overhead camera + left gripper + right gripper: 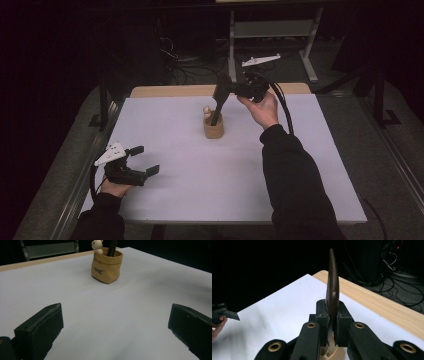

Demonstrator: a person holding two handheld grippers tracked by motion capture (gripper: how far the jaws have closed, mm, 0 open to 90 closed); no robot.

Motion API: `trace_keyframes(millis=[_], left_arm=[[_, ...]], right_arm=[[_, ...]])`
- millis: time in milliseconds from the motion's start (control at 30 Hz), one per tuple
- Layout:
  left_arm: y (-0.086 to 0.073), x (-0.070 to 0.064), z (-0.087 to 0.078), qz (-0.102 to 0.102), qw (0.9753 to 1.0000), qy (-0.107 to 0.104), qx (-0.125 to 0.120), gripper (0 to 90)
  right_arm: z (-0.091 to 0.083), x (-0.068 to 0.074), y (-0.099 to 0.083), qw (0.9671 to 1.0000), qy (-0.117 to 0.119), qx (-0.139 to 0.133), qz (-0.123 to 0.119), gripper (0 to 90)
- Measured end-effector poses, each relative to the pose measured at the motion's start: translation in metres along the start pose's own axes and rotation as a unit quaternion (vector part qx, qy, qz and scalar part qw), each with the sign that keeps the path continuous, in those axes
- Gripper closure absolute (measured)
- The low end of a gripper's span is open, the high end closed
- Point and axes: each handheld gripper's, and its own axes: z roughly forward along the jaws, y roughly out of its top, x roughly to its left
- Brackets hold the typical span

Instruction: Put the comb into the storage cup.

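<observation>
Dark spatula (220, 97) in right gripper (231, 90) (jaws clamped).

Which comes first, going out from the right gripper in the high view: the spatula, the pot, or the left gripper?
1. Spatula: clamped in the right gripper, its lower end down in the pot.
2. Pot: mid-table, just below and left of that gripper.
3. Left gripper: far off by the near left edge of the table, jaws apart.
</observation>
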Motion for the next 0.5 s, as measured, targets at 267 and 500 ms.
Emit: trace_keyframes(millis=[267, 500], left_arm=[[0.000, 0.000, -0.001, 0.000, 1.0000, 0.001, -0.001, 0.0], [-0.002, 0.001, -0.004, -0.001, 1.0000, 0.003, -0.007, 0.0]], right_arm=[[0.006, -0.005, -0.009, 0.9997, -0.006, -0.001, 0.024, 82.8], [0.012, -0.012, -0.021, 0.9983, -0.004, -0.008, 0.058, 82.7]])
